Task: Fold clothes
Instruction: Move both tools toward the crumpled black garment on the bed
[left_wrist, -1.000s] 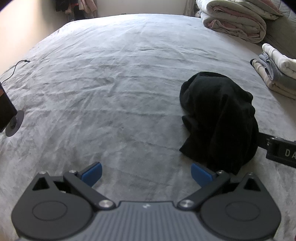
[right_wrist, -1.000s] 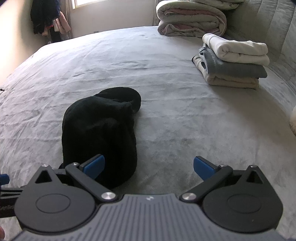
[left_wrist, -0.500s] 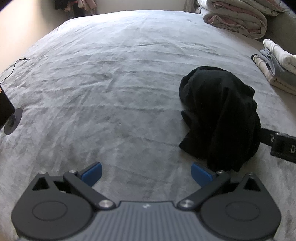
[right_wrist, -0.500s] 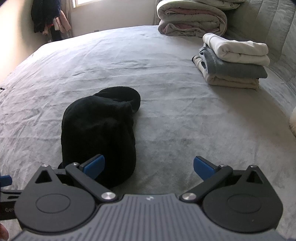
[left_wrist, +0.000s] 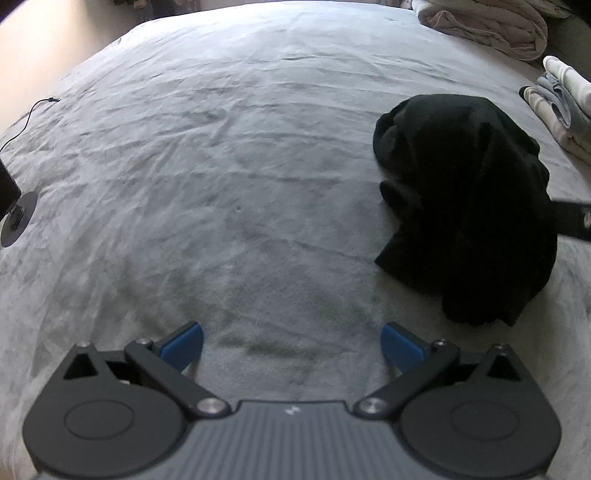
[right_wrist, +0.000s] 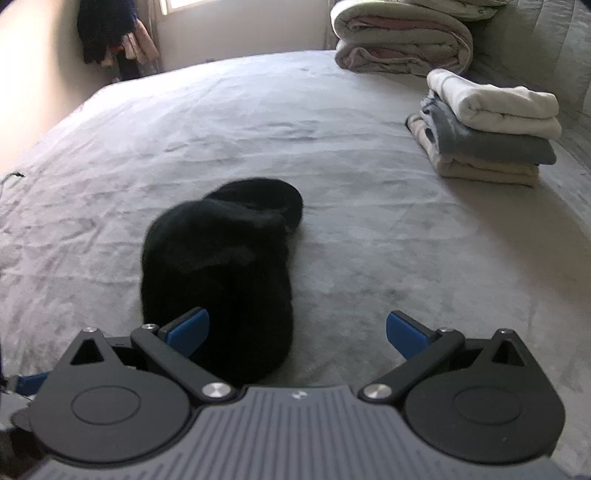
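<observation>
Both spread wide, empty: left gripper (left_wrist: 291, 345) over bare grey bedspread (left_wrist: 229, 155); right gripper (right_wrist: 297, 332) near crumpled black garment (right_wrist: 218, 273), contact not discernible.

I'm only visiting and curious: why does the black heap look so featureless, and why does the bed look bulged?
Left wrist view: fisheye lens bows the bed; black garment is underexposed, its folds barely readable. Right wrist view: the garment is motion-blurred, and window light washes out the far wall.
</observation>
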